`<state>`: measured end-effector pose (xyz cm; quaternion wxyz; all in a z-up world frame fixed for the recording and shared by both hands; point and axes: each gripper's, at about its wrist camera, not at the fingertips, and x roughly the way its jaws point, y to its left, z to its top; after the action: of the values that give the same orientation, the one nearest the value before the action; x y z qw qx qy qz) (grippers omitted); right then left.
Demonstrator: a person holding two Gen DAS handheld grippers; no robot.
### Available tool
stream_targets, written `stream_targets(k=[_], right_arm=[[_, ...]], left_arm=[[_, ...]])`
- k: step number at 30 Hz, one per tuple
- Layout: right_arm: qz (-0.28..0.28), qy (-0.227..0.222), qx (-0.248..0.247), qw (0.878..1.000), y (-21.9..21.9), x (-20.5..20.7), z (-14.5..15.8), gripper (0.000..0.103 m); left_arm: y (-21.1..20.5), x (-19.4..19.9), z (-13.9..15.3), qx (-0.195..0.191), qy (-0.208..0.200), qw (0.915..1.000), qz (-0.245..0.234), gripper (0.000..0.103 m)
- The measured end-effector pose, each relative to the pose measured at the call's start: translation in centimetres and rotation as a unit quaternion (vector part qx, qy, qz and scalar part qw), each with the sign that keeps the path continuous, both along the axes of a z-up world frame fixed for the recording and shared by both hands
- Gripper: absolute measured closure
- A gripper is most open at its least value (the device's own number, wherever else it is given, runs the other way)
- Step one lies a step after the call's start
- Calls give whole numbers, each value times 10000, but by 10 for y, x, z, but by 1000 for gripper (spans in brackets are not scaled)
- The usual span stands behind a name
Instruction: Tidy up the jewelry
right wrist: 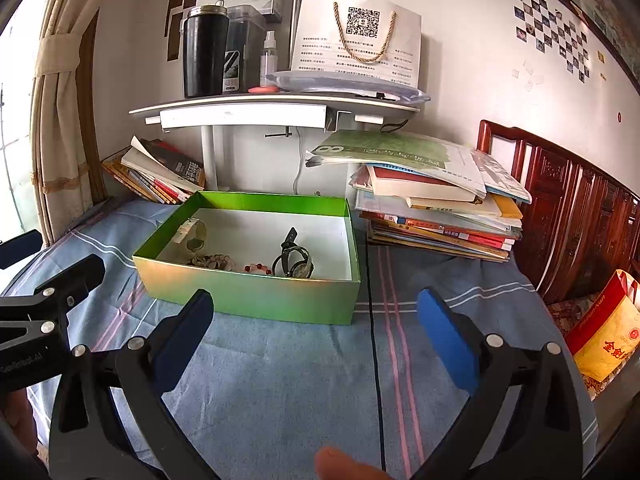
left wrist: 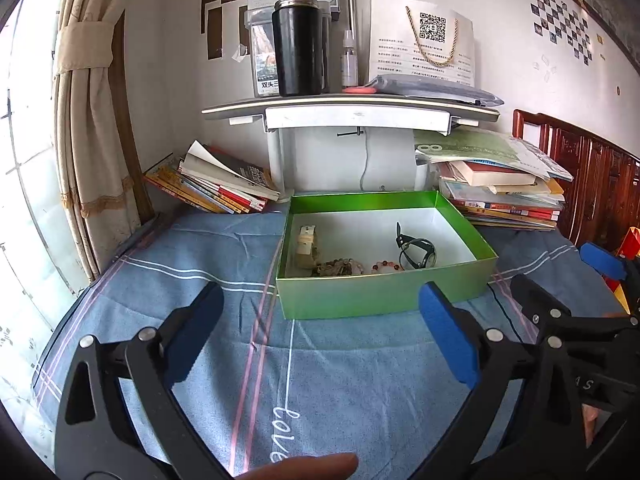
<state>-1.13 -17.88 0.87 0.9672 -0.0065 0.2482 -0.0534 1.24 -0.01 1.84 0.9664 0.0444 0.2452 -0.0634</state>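
Observation:
A green box (left wrist: 384, 294) with a white floor stands on the blue cloth; it also shows in the right wrist view (right wrist: 248, 296). Inside lie a pale-strapped watch (left wrist: 307, 245) (right wrist: 195, 235), a brown bead bracelet (left wrist: 340, 267) (right wrist: 212, 261), a red bead bracelet (left wrist: 385, 267) (right wrist: 259, 268) and a black watch (left wrist: 416, 250) (right wrist: 295, 261). My left gripper (left wrist: 320, 336) is open and empty, in front of the box. My right gripper (right wrist: 316, 340) is open and empty, in front of the box's right half. Each gripper shows at the edge of the other's view.
Book stacks lie behind the box at left (left wrist: 216, 184) and right (left wrist: 500, 184). A white shelf (left wrist: 352, 110) above holds a black flask (left wrist: 298, 46), a small bottle and a paper bag. A wooden headboard (right wrist: 576, 216) and a red-yellow bag (right wrist: 604, 328) are at right.

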Motion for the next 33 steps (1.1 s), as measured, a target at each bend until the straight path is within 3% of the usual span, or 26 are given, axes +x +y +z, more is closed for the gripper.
stream_targets(k=[33], right_arm=[[-153, -165, 66, 9997, 1, -9, 7, 3]], left_arm=[[4, -1, 0, 12, -14, 10000, 32, 4]])
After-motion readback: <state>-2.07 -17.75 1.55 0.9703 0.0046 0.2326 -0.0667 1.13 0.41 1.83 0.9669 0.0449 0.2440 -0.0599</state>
